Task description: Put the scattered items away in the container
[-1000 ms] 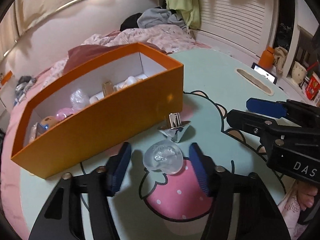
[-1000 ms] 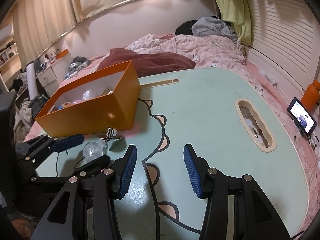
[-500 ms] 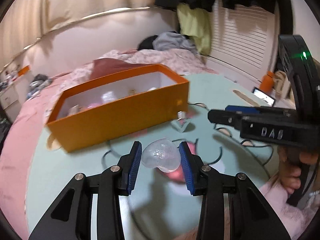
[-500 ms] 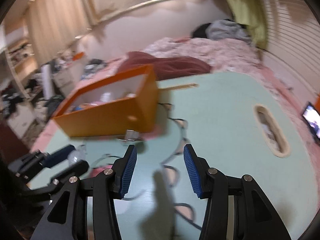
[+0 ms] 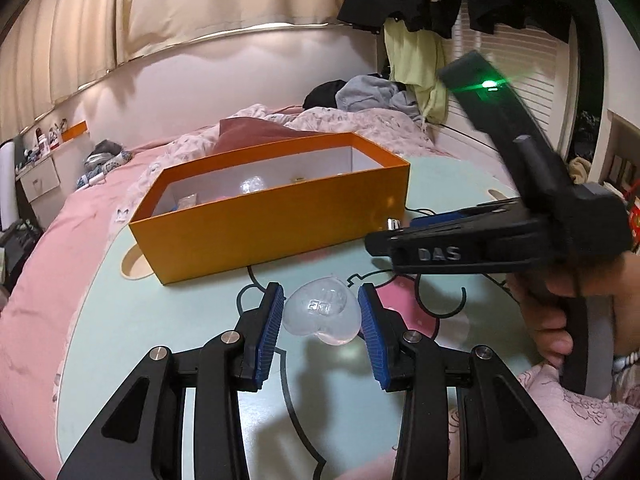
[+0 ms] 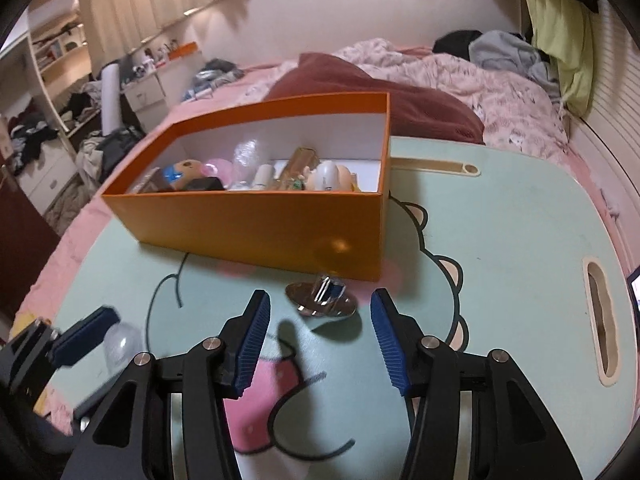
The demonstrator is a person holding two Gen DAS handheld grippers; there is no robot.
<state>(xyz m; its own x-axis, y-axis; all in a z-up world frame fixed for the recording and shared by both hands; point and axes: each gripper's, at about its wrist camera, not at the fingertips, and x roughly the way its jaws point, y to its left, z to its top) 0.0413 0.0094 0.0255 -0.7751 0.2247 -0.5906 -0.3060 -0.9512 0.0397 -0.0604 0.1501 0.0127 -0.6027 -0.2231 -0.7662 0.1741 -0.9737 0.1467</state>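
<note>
My left gripper (image 5: 322,322) is shut on a clear heart-shaped plastic piece (image 5: 322,312) and holds it above the mint table, in front of the orange box (image 5: 280,216). The same piece shows at the left of the right wrist view (image 6: 120,346). My right gripper (image 6: 320,330) is open, its blue pads either side of a shiny silver diamond-shaped ornament (image 6: 322,298) lying on the table just before the box (image 6: 260,224). The box holds several small items, among them a pink toy (image 6: 216,168) and a white bottle (image 6: 328,174).
The table (image 6: 520,220) has a cartoon print and a handle slot (image 6: 600,320) at the right. It rests on a pink bed with a maroon pillow (image 6: 360,84) behind the box. A phone screen (image 6: 634,288) lies at the far right.
My left gripper has closed on the clear heart and lifted it off the table. My right gripper has swung left over the silver ornament and opened wider around it.
</note>
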